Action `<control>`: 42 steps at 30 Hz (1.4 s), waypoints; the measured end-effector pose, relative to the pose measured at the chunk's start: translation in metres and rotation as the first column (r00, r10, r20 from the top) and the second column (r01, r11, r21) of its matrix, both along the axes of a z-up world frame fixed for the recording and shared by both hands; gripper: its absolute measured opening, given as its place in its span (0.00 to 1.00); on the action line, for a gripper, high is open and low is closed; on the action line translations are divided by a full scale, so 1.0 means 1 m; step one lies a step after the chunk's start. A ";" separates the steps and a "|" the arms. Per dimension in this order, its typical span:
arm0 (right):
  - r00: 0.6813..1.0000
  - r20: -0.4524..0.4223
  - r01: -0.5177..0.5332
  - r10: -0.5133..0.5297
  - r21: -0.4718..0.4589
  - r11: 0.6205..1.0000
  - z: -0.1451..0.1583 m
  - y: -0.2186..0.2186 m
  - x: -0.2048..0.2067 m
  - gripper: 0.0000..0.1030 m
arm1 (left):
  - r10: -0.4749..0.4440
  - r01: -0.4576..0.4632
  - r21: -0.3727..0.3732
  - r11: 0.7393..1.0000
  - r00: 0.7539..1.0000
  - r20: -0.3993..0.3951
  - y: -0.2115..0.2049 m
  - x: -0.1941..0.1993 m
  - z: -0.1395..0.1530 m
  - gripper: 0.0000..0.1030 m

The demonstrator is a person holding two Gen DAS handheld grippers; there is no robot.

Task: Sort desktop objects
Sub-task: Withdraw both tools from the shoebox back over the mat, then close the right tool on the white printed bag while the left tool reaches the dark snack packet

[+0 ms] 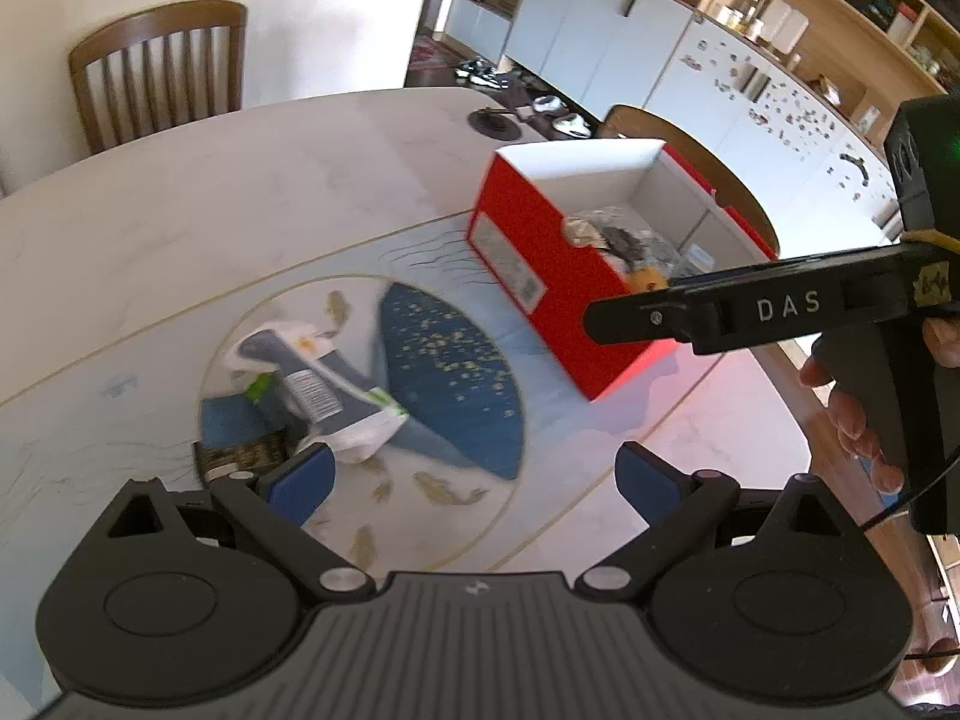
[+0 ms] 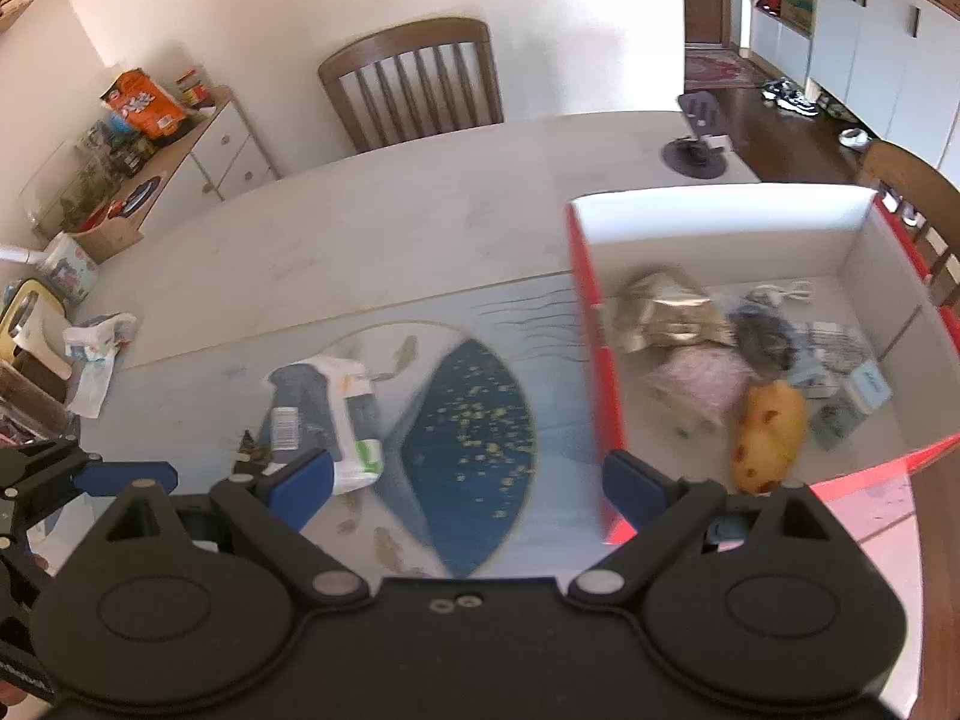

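Both tools hang over the table with nothing in them: the left tool (image 1: 474, 474) has its blue-padded fingers spread wide, and the right tool (image 2: 465, 480) is spread just as wide, empty too. Below the left one, on the round printed mat (image 1: 456, 372), lies a grey-and-white packet (image 1: 318, 384) with a barcode label, flat on its side, with a small dark packet (image 1: 240, 450) tucked just beside it at the mat's edge. Over to the right sits the red box (image 1: 540, 276), open at the top with white inner walls, touching the mat's printed border. Inside the box, seen from the right wrist camera, is a jumble: a yellow spotted toy (image 2: 768, 438), a pale pink item (image 2: 702, 390), a shiny gold wrapper (image 2: 666, 306) and some grey bits, all too blurred to name further. From the left wrist view, the right tool's long black arm reaches across in front of the box, a hand (image 1: 858, 414) wrapped around its grip. A wooden chair (image 2: 414, 84) stands at the far side of the table (image 2: 390, 228).
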State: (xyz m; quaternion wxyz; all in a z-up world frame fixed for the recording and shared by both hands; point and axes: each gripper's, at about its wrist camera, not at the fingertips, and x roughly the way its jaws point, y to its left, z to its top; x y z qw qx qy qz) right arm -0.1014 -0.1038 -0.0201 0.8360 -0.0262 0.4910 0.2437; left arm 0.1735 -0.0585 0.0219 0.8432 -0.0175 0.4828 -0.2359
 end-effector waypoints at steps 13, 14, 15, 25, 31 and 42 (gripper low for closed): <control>0.998 -0.031 -0.053 0.052 -0.004 0.999 -0.015 0.061 -0.002 0.94 | 0.074 -0.074 0.002 0.997 0.997 -0.022 0.050 0.004 -0.024 0.97; 0.998 -0.032 -0.051 0.051 -0.002 0.999 -0.017 0.065 -0.001 0.94 | 0.080 -0.080 0.004 0.997 0.997 -0.022 0.052 0.005 -0.026 0.97; 0.998 -0.036 -0.056 0.056 0.001 0.998 -0.019 0.070 0.000 0.94 | 0.087 -0.087 0.010 0.996 0.996 -0.020 0.055 0.006 -0.030 0.97; 0.994 -0.067 -0.084 0.083 -0.014 0.996 -0.039 0.105 0.015 0.94 | 0.149 -0.149 -0.006 0.989 0.988 -0.046 0.080 0.018 -0.062 0.97; 0.992 -0.090 -0.088 0.086 -0.022 0.996 -0.052 0.119 0.028 0.94 | 0.173 -0.174 -0.008 0.985 0.983 -0.067 0.087 0.028 -0.084 0.97; 0.988 -0.125 -0.102 0.096 -0.044 0.994 -0.075 0.150 0.043 0.93 | 0.251 -0.256 -0.033 0.966 0.962 -0.112 0.099 0.043 -0.112 0.97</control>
